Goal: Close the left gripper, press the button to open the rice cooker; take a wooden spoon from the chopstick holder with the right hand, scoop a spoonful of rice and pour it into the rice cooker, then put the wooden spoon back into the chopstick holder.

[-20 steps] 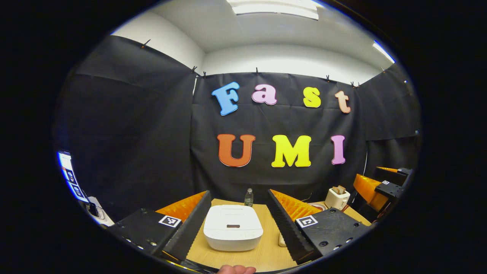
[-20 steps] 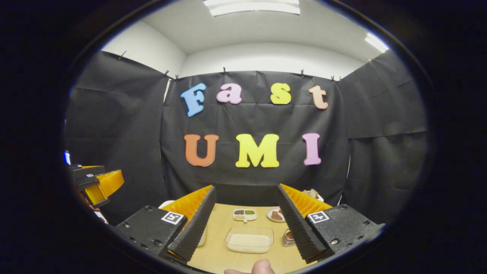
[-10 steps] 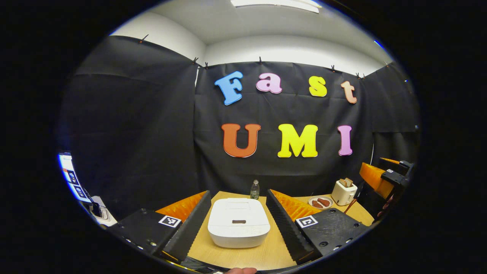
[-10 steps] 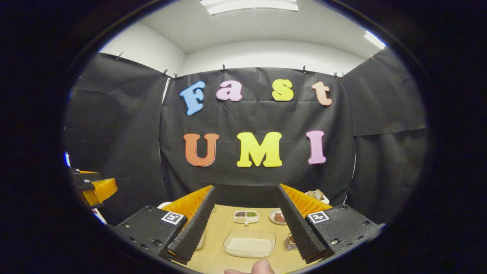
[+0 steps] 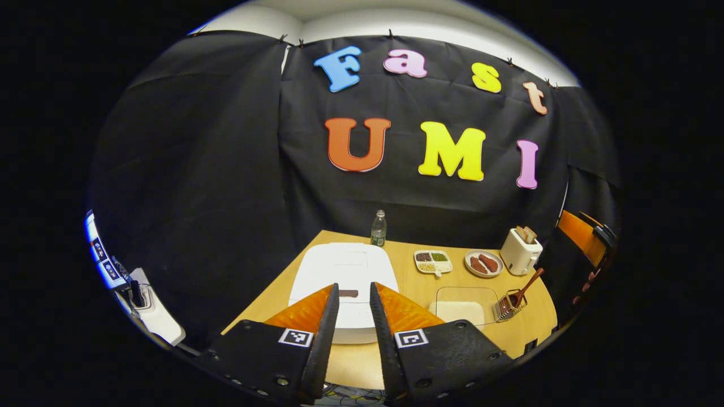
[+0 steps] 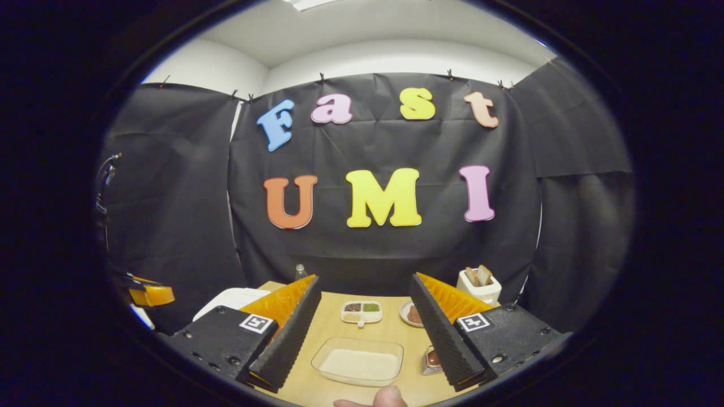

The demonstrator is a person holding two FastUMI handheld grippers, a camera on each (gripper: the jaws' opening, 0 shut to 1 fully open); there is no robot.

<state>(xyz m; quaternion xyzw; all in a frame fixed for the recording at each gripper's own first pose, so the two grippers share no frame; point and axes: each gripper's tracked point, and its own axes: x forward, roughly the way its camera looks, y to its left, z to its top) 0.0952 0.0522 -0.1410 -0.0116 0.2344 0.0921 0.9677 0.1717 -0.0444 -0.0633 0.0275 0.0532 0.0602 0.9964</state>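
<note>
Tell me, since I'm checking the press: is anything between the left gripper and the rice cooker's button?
Nothing visible. The left gripper hangs over the rice cooker, fingers close together, with the dark button showing in the gap between them.

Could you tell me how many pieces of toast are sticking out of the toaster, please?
2: both stand side by side in the slots of the white toaster at the table's far right, one piece of toast left of the other piece of toast. None looks hidden.
</note>
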